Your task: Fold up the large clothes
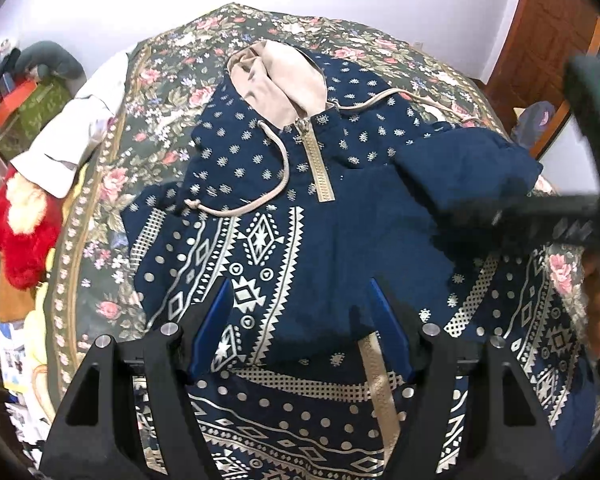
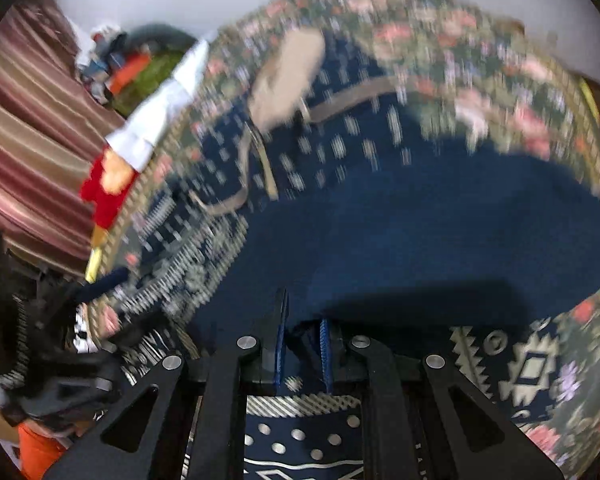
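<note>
A navy hoodie (image 1: 284, 200) with cream geometric print, a beige hood (image 1: 276, 76) and drawstrings lies face up on a floral bedspread (image 1: 172, 80). Its plain navy sleeve (image 1: 452, 176) is folded across the chest. My left gripper (image 1: 300, 292) is open, hovering just above the hoodie's lower front. My right gripper (image 2: 302, 320) is shut on the navy sleeve (image 2: 420, 232), holding it over the hoodie's body; that view is motion-blurred. The right gripper also shows as a dark blurred shape in the left wrist view (image 1: 572, 224).
A white cloth (image 1: 80, 128) and a red plush toy (image 1: 20, 232) lie at the bed's left edge. Clutter and boxes (image 1: 24, 92) stand beyond it. A wooden door (image 1: 552, 28) is at the right. A striped curtain (image 2: 32, 128) hangs left.
</note>
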A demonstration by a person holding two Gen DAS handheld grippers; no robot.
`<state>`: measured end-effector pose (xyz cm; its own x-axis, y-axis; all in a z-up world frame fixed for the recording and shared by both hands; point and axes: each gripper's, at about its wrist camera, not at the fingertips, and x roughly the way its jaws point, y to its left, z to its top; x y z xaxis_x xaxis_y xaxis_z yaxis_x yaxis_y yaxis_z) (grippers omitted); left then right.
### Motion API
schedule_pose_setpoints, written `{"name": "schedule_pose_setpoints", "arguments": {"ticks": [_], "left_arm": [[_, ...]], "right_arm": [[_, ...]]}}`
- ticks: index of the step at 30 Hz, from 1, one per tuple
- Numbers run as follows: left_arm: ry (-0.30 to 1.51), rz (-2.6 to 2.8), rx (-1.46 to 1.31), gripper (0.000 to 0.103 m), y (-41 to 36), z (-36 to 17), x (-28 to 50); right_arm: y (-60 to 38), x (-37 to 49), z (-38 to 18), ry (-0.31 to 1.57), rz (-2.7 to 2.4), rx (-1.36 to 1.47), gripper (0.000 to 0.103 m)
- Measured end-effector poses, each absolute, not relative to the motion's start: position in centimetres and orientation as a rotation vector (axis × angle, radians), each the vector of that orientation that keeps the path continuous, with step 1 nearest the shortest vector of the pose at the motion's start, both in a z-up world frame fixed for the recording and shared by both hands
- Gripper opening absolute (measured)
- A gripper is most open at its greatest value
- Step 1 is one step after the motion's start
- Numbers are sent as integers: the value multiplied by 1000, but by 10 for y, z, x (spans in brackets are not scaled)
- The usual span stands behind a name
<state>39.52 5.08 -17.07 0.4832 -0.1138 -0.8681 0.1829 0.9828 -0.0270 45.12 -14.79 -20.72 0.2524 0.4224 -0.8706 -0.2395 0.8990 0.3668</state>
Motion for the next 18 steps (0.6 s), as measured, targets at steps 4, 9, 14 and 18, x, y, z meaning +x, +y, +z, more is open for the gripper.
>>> {"name": "schedule_pose_setpoints", "arguments": {"ticks": [4,9,14,18], "left_arm": [[1078,-222,-13,68,42,-175,407],[1098,-307,-127,68,19,-178,427],[1144,-363,-130,68,-20,-193,454],[1207,-358,-74,68,-42,-216,468]], "right_arm": [[-155,453,-233,1317,485,159,11],[-159,447,-223,1339,527,109,11],[-164,440,-224,1313,550,61,11],[-174,436,-224,1321,567,81,11]]}}
